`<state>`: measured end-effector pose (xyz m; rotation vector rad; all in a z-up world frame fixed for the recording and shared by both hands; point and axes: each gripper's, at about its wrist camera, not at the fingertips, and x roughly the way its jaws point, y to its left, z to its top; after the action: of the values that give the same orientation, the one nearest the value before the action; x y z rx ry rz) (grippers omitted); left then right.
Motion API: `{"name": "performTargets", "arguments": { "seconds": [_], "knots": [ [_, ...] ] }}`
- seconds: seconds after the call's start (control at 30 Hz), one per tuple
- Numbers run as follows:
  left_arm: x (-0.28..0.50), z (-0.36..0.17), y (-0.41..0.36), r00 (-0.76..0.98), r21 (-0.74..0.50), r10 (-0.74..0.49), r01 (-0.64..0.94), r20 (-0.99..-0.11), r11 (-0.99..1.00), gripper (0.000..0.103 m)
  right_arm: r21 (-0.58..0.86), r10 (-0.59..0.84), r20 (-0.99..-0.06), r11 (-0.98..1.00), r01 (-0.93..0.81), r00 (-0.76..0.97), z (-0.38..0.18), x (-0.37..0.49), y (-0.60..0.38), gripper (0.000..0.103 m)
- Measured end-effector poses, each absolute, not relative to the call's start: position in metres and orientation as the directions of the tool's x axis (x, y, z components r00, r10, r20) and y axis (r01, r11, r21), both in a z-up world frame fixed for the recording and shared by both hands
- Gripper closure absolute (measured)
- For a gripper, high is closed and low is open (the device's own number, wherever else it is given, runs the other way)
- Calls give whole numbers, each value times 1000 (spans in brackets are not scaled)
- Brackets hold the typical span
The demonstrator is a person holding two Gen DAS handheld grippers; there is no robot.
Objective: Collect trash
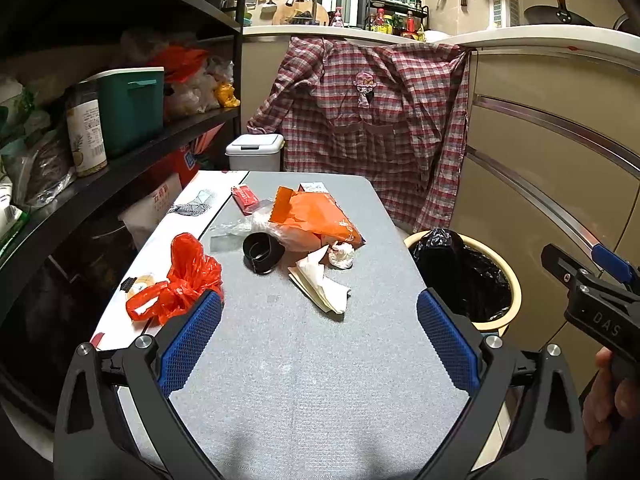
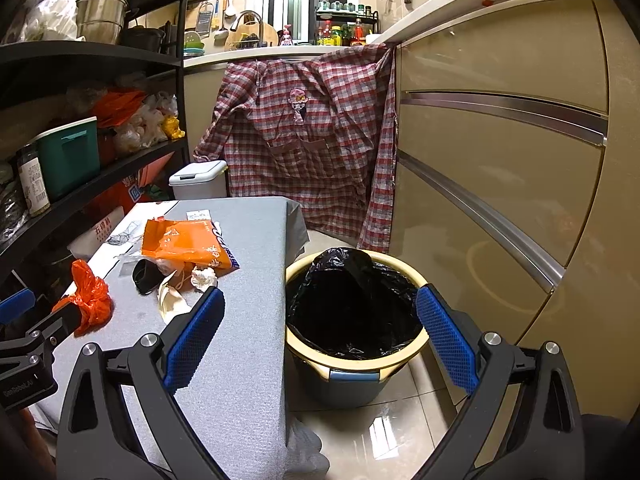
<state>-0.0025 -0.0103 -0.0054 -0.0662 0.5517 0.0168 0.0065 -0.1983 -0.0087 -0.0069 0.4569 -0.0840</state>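
- Trash scattered mid-table (image 1: 320, 360) in left wrist view: red bag (image 1: 176, 280), orange packet (image 1: 316, 216), black ring (image 1: 262, 252), tissues (image 1: 320, 280); left gripper (image 1: 319, 338) spread wide, empty, above grey cloth.
- Bin (image 2: 352, 360) with black liner on floor beside table in right wrist view; right gripper (image 2: 320, 338) wide apart, empty, over bin.

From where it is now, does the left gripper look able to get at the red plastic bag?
Probably yes. The left gripper is open, and the red plastic bag lies just beside its left finger on the table, with nothing between them.
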Motion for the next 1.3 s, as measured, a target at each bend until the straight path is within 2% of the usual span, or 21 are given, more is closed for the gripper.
{"name": "performTargets", "arguments": {
  "seconds": [0.23, 0.37, 0.47, 0.67, 0.9, 1.13, 1.23, 1.3],
  "knots": [
    [-3, -6, -10, 851, -57, -5, -30, -525, 998, 12, -25, -81, -440, 997, 78, 894, -9, 6, -197, 9],
    [-3, -5, -12, 851, -62, -12, -25, -526, 998, 15, -20, -81, -438, 997, 80, 896, -9, 7, -197, 15],
    [-3, -3, -16, 850, -60, -13, -21, -527, 998, 20, -14, -72, -441, 997, 73, 895, -9, 7, -197, 17],
    [-6, 3, -4, 850, -83, -12, -37, -527, 996, 36, 9, -38, -425, 999, 46, 904, -7, 7, -190, 37],
    [12, 34, 19, 861, -118, 5, -76, -509, 990, 38, 78, 63, -435, 996, -33, 898, 10, 30, -179, 60],
    [47, 72, 53, 880, -37, 5, -25, -475, 999, 38, 149, 269, -407, 962, -227, 873, 60, 90, -143, 68],
    [65, 66, 72, 884, 30, 26, -13, -466, 999, 46, 173, 373, -414, 928, -331, 830, 64, 120, -110, 71],
    [76, 51, 83, 870, 50, 37, -14, -492, 999, 54, 151, 411, -436, 911, -385, 801, 52, 140, -84, 73]
  ]
}}
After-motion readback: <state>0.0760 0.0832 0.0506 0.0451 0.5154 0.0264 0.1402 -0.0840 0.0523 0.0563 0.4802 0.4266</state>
